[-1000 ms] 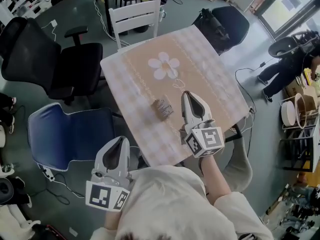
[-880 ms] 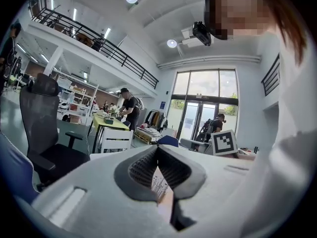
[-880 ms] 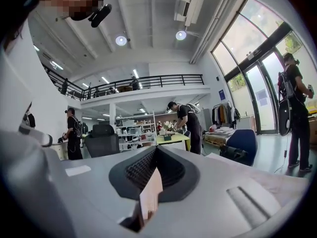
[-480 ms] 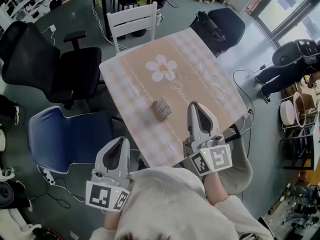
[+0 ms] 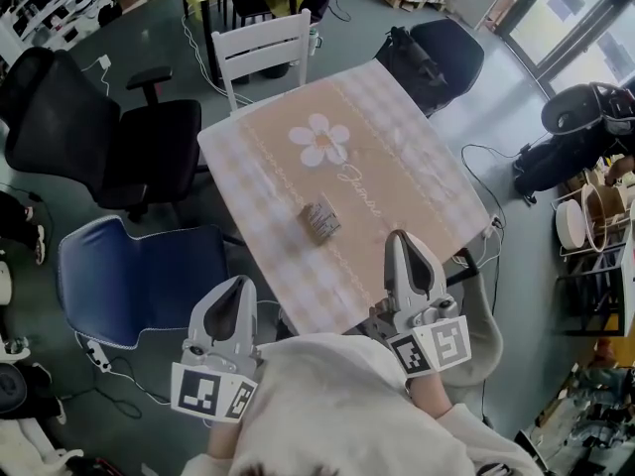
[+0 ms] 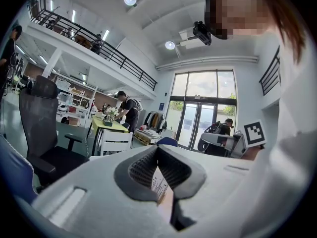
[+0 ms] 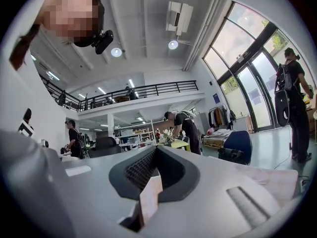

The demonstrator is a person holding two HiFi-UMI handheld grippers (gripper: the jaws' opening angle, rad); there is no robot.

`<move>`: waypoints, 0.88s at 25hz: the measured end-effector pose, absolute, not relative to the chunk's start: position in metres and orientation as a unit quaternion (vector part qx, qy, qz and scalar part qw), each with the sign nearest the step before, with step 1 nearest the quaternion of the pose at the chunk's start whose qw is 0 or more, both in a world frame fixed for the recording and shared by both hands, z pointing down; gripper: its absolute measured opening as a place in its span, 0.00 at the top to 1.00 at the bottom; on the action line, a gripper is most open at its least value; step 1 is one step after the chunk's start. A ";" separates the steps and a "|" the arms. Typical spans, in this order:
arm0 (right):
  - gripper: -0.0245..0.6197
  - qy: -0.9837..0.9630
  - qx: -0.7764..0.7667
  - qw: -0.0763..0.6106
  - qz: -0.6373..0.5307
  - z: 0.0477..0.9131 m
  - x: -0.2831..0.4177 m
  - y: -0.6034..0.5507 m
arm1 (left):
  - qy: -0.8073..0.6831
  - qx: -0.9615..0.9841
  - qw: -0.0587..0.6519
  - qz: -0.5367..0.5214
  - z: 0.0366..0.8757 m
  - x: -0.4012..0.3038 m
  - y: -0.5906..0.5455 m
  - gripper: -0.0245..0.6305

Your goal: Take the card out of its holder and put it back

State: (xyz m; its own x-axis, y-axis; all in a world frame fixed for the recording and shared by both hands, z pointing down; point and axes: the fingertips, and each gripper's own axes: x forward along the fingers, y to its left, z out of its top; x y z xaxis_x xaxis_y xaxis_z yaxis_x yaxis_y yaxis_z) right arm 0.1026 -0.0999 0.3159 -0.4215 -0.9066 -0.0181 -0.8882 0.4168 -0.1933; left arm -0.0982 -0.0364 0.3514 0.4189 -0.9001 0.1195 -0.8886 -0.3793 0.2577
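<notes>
The right gripper (image 7: 156,150) has its jaws pressed fully together with nothing between the pads; only a pale strip of cloth shows through the slot below the tips. The left gripper (image 6: 157,148) is likewise closed tip to tip and looks empty; the bit of print in its slot is, I judge, the holder seen beyond the jaws rather than anything gripped. Both are held close to the person's body, the right one over the near edge of the table (image 5: 417,167) and the left one off the edge, above the blue chair (image 5: 139,266). The card holder (image 5: 319,220) lies alone near the middle of the checked cloth, well apart from either gripper. At this size the card cannot be told from the holder, so whether it is in place is unclear. The holder looks small and light, so a one-sided pull on the card would likely drag it across the cloth unless the other gripper pins it. A thin card edge could also slip from the pads, and the left gripper might catch the overhanging cloth on its way in.
</notes>
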 end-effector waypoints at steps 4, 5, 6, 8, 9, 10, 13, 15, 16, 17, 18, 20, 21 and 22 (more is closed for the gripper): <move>0.96 0.846 -0.527 0.048 -0.068 0.314 0.101 -0.086 | -0.541 0.829 0.142 -0.022 0.350 -0.102 -0.036 0.96; 0.96 0.847 -0.525 0.046 -0.067 0.315 0.101 -0.082 | -0.541 0.828 0.142 -0.022 0.350 -0.103 -0.036 0.96; 0.96 0.848 -0.524 0.044 -0.067 0.315 0.101 -0.079 | -0.542 0.828 0.142 -0.022 0.350 -0.104 -0.035 0.96; 0.96 0.849 -0.522 0.039 -0.067 0.319 0.102 -0.073 | -0.542 0.828 0.143 -0.022 0.351 -0.104 -0.035 0.96; 0.96 0.850 -0.522 0.036 -0.067 0.321 0.102 -0.071 | -0.542 0.828 0.143 -0.022 0.352 -0.105 -0.035 0.96; 0.96 0.850 -0.521 0.033 -0.068 0.324 0.103 -0.068 | -0.542 0.828 0.143 -0.022 0.352 -0.105 -0.034 0.96; 0.96 0.852 -0.519 0.026 -0.069 0.332 0.103 -0.059 | -0.541 0.828 0.144 -0.022 0.353 -0.105 -0.033 0.96; 0.96 0.854 -0.515 0.021 -0.070 0.336 0.101 -0.054 | -0.542 0.827 0.145 -0.021 0.353 -0.106 -0.032 0.96; 0.96 0.855 -0.513 0.018 -0.071 0.338 0.100 -0.051 | -0.543 0.826 0.146 -0.021 0.354 -0.108 -0.031 0.96; 0.96 0.856 -0.512 0.014 -0.074 0.341 0.098 -0.049 | -0.545 0.825 0.147 -0.021 0.354 -0.109 -0.030 0.96; 0.96 0.856 -0.511 0.012 -0.077 0.343 0.097 -0.046 | -0.546 0.824 0.147 -0.021 0.354 -0.110 -0.029 0.96; 0.96 0.857 -0.509 0.007 -0.083 0.347 0.095 -0.042 | -0.549 0.823 0.145 -0.023 0.353 -0.113 -0.026 0.96; 0.96 0.856 -0.509 0.005 -0.086 0.349 0.095 -0.039 | -0.550 0.822 0.143 -0.024 0.353 -0.114 -0.025 0.96; 0.96 0.856 -0.509 0.003 -0.088 0.351 0.095 -0.037 | -0.553 0.821 0.141 -0.026 0.352 -0.115 -0.023 0.96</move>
